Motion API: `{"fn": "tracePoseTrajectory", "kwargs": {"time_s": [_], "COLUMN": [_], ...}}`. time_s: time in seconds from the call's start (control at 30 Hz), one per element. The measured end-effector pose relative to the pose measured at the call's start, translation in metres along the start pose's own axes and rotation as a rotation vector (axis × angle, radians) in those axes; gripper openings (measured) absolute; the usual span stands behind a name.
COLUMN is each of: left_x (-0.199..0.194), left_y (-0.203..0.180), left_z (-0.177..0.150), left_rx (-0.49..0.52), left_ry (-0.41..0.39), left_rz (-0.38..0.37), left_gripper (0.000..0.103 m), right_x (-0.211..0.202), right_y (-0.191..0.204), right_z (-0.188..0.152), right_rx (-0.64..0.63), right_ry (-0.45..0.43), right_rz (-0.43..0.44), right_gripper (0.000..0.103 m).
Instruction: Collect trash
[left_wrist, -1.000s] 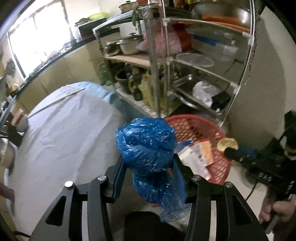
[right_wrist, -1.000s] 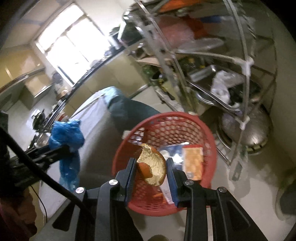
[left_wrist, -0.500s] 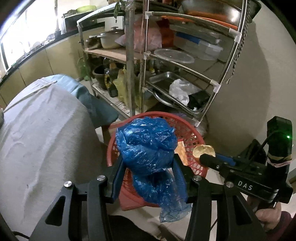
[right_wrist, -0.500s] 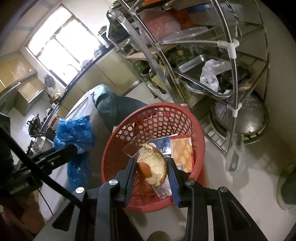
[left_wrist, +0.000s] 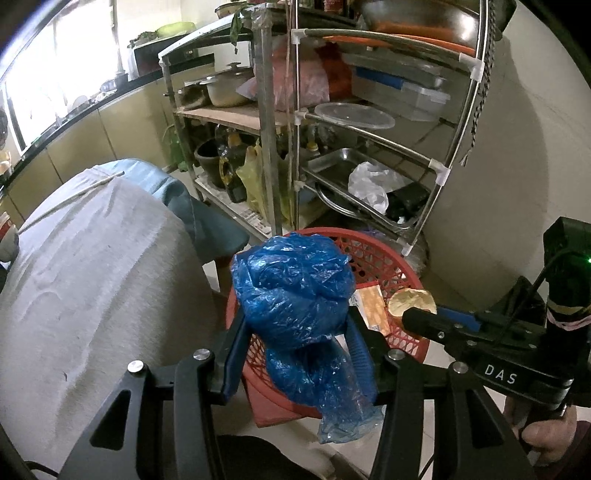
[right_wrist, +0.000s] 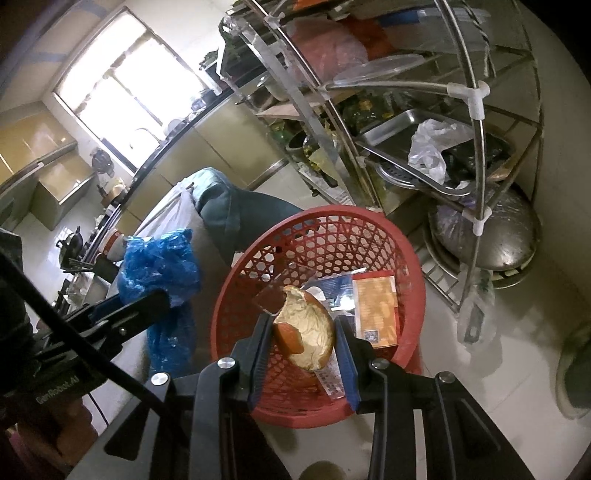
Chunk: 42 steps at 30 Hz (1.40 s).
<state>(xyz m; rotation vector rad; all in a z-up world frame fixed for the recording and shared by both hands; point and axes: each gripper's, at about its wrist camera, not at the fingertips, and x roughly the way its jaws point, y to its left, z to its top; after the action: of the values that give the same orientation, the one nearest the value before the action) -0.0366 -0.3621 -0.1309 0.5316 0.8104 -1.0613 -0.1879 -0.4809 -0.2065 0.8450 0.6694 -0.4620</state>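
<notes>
A metal rack (left_wrist: 369, 129) is standing behind the red basket (right_wrist: 410, 266) on the floor. The left gripper (left_wrist: 295, 332) is gripping a blue bag (left_wrist: 291, 291) in half-open jaws above the basket's rim. The right gripper (right_wrist: 303, 332) is pinching a peel (right_wrist: 306, 332) in nearly closed jaws over the basket

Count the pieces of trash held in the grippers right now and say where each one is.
2. The blue plastic bag is clamped in the left gripper; the orange peel is clamped in the right gripper, over the red basket.
</notes>
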Motion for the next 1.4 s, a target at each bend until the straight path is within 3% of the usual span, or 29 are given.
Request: {"fn": "tracePoseTrajectory", "kwargs": {"time_s": [0.77, 0.93, 1.17, 1.23, 1.3, 1.4], "left_x": [-0.006, -0.007, -0.015, -0.017, -0.02, -0.027], "left_y": [0.001, 0.01, 0.021, 0.023, 0.027, 0.035], "left_z": [0.0, 0.002, 0.006, 0.007, 0.008, 0.007], "left_rx": [-0.012, -0.044, -0.065, -0.068, -0.074, -0.084], "left_ry": [-0.037, -0.033, -0.061, -0.06, -0.058, -0.062], "left_rz": [-0.004, -0.047, -0.07, -0.082, -0.101, -0.093], "left_gripper": [0.053, 0.054, 0.066, 0.067, 0.068, 0.07], "right_x": [-0.004, -0.006, -0.007, -0.007, -0.01, -0.017], "right_y": [0.013, 0.014, 0.014, 0.014, 0.013, 0.015], "right_z": [0.008, 0.01, 0.012, 0.013, 0.014, 0.015], "right_rx": [-0.005, -0.003, 0.015, 0.024, 0.048, 0.04], "right_ry": [-0.023, -0.03, -0.032, -0.029, -0.042, -0.075], "right_rz": [0.022, 0.028, 0.033, 0.036, 0.036, 0.05], "right_gripper": [0.037, 0.037, 0.038, 0.041, 0.068, 0.068]}}
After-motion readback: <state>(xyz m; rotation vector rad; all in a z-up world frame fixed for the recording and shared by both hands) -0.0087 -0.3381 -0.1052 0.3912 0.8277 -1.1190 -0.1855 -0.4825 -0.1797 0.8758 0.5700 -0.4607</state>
